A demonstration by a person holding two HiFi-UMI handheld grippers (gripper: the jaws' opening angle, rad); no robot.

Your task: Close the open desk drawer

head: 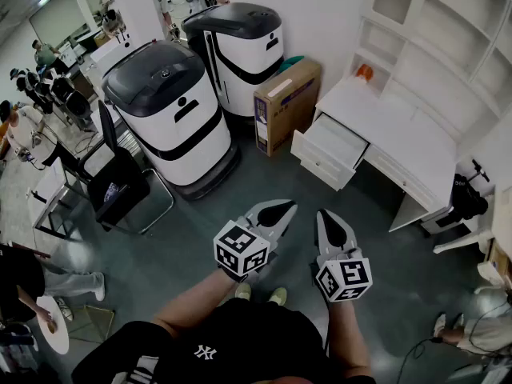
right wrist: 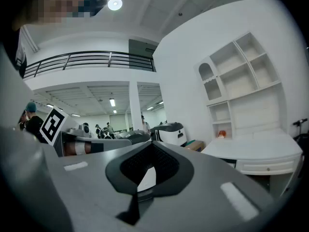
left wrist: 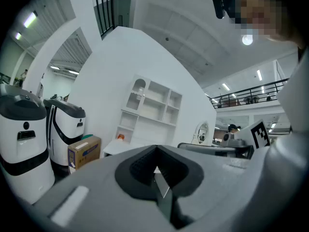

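The open drawer (head: 326, 150) juts from the left end of the white desk (head: 400, 130) at the far right, well apart from me. I hold the left gripper (head: 285, 207) and right gripper (head: 325, 217) near my body, both clenched on nothing. A cardboard box (head: 286, 102) stands just left of the drawer.

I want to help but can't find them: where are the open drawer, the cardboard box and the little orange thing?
open drawer (head: 318, 160), head view, on its white front panel.
cardboard box (head: 288, 81), head view, on its top face.
little orange thing (head: 364, 73), head view, on its middle.
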